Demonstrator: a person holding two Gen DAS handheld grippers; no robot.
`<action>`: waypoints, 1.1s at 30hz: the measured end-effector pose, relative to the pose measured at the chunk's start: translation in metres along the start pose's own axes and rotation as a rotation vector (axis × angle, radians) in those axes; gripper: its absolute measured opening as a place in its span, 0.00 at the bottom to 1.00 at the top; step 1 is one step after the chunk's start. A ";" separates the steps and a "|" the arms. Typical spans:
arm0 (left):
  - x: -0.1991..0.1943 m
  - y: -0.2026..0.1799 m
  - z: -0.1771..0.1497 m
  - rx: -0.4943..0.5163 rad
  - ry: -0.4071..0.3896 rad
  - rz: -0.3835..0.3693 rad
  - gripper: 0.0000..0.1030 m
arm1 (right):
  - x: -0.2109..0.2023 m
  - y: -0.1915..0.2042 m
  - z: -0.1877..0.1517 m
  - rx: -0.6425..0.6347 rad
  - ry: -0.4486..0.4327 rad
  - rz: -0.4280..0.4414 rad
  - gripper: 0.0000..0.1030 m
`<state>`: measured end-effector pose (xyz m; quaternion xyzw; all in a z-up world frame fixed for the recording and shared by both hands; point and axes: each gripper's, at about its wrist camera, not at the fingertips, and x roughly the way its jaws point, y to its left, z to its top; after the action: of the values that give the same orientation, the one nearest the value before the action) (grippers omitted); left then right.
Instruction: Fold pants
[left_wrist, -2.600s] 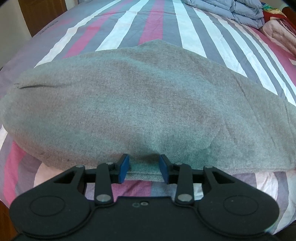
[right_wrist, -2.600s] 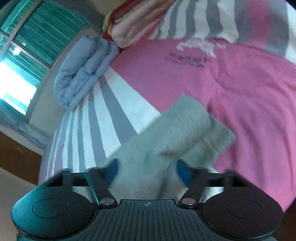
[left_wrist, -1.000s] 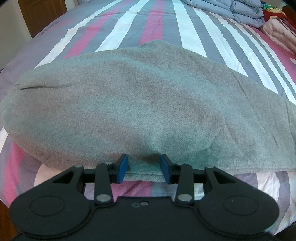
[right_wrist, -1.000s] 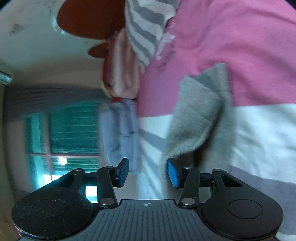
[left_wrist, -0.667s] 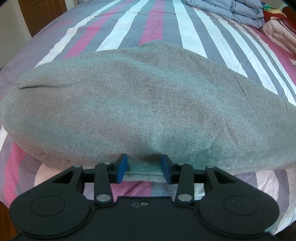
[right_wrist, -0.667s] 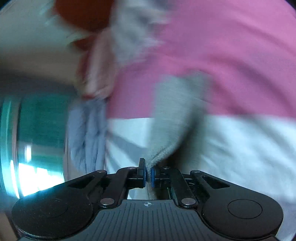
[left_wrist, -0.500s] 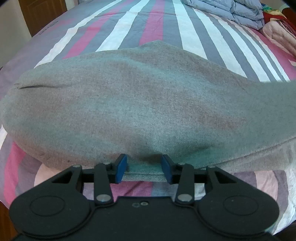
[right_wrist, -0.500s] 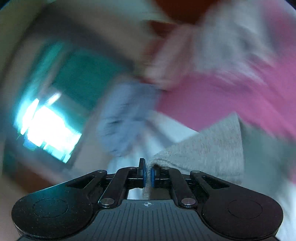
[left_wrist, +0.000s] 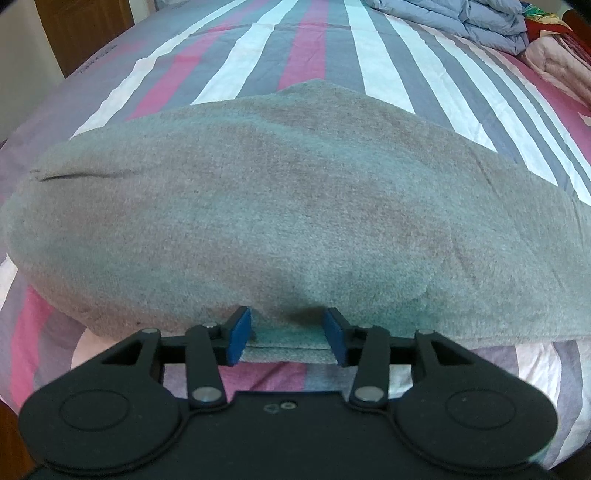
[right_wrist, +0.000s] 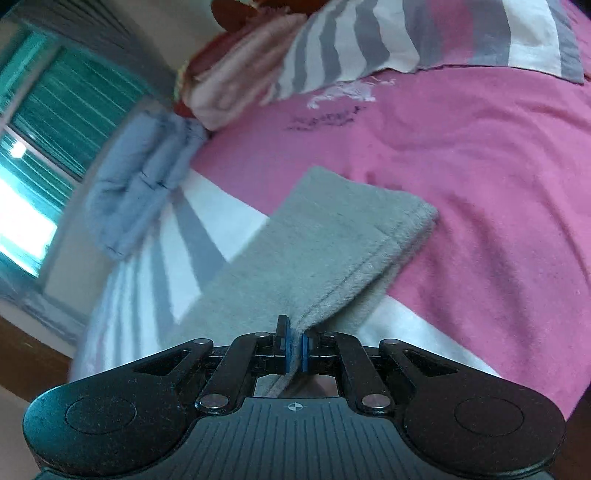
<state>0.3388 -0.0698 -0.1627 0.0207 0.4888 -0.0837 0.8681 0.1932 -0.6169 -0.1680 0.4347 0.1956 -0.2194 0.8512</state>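
Right gripper (right_wrist: 294, 349) has the pants hem pinched; left gripper (left_wrist: 288, 338) sits slack at the near edge.

I see the grey pants (left_wrist: 295, 221) spread across the striped bed (left_wrist: 314, 48), the leg end trailing onto the pink sheet (right_wrist: 480, 184). My right jaws are closed tight on the hem; my left jaws have just been opening, the pants edge lying between the pads (left_wrist: 238, 336) unpressed. My worry is that the thin pinch slips as I carry the leg over, or that with nothing anchoring the near edge the whole garment drags and bunches rather than folding cleanly. The folded blue quilt (right_wrist: 144, 177) and the pink bedding (right_wrist: 236, 88) sit near the far end; a wide swing could snag them.
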 end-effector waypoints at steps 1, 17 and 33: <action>0.000 0.000 0.000 -0.002 -0.002 -0.001 0.36 | 0.004 -0.006 0.004 0.040 0.017 0.016 0.06; -0.007 -0.001 -0.004 -0.001 -0.033 0.026 0.44 | 0.005 0.024 0.022 -0.342 -0.024 -0.247 0.07; -0.020 0.083 -0.020 -0.238 -0.002 0.040 0.53 | -0.024 0.097 -0.029 -0.444 0.093 0.051 0.32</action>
<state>0.3255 0.0170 -0.1600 -0.0728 0.4940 -0.0077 0.8664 0.2224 -0.5367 -0.1080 0.2514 0.2671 -0.1291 0.9213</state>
